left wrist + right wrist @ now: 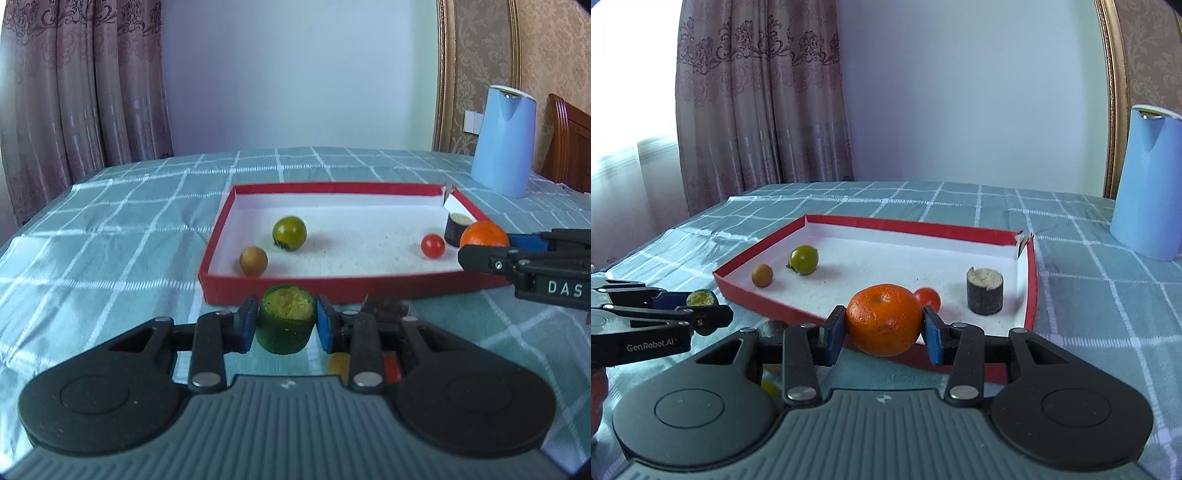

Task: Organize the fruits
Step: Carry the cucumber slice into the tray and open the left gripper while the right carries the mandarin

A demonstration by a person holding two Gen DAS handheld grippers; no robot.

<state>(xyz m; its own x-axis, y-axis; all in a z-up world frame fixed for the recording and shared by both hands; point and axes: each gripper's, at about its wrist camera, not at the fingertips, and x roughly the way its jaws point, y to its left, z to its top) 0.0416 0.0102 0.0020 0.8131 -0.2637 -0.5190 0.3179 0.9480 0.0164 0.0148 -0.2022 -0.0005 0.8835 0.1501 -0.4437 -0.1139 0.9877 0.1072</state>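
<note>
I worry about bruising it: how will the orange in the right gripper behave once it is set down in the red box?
The orange looks round, so it will probably roll on the flat floor of the red box. The right gripper pinches it without visible denting, so it is likely firm.

"DAS" on right tool (pixel 484 246), "GenRobot.AI" on left tool (pixel 701 308)

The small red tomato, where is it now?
The small red tomato lies inside the red tray, at its right end, between the dark cut cylinder and the orange held by the right gripper.
</note>
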